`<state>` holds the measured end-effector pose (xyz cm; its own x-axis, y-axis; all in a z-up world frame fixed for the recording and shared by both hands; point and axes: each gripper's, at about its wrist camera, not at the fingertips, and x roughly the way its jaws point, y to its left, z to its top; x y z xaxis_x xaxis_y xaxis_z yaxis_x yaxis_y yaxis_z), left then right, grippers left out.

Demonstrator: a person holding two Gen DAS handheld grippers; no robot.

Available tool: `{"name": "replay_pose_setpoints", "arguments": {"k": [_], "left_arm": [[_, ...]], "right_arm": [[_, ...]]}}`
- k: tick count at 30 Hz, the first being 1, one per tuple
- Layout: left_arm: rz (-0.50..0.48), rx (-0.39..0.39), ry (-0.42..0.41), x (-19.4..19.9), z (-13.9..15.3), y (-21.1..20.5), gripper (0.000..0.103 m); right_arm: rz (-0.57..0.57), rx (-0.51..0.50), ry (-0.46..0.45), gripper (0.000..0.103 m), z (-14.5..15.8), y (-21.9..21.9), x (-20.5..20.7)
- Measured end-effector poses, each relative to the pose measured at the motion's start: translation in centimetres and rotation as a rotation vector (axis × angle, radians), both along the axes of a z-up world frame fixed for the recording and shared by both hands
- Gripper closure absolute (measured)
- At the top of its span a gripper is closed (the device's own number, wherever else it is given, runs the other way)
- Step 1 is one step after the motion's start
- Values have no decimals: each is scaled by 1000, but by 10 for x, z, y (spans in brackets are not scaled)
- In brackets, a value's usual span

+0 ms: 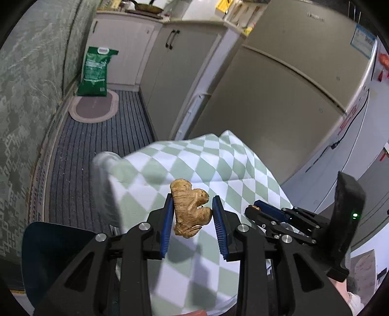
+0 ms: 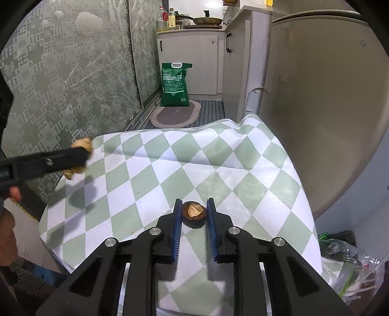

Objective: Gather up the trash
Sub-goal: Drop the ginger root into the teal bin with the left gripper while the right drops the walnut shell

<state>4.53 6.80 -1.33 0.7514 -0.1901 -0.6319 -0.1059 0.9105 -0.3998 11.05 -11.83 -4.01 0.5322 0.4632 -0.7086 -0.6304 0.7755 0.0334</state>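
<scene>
- Two tools: the left tool (image 1: 193, 215) and the right tool (image 2: 194, 220)
- One ginger root (image 1: 190, 211)
- One brown nut shell (image 2: 194, 214)
- One checkered cloth (image 2: 184, 167)
- One green sack (image 2: 175, 83)
- One oval rug (image 2: 175, 115)
- One frying pan (image 2: 207, 20)

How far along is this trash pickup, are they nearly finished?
Midway, it seems. Both pieces are picked up: the left hand-held gripper is shut on a ginger piece, lifted above the checkered cloth; the right hand-held gripper grips a small brown shell scrap. Left: dropping both, perhaps into the plastic bag.
</scene>
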Motion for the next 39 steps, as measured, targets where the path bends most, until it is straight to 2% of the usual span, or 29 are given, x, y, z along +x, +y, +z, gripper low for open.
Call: {"name": "replay_pose_setpoints", "arguments": {"k": [6,11,14,19,22,28,39], "left_arm": [[67,-5,-35,-28,10,31,69],[137,-4,-48,-55,14,63,69],[191,3,-55,-75,15,80,69],[265,35,-30,-104,13,104,69],[292,26,-2,-113,5,119,69],[331,13,75,-126,-17,143,69],[344,22,144,-140,-38,159,69]], "right_arm": [[48,45,27,83,5,20,-11],[155,98,58,83,15,58,-36],[218,95,47,83,21,83,-55],[319,94,41,83,26,122,-86],[360,86,45,83,25,141,-101],[419,37,70,83,7,180,-125],[453,-119,193,83,-66,227,-149]]}}
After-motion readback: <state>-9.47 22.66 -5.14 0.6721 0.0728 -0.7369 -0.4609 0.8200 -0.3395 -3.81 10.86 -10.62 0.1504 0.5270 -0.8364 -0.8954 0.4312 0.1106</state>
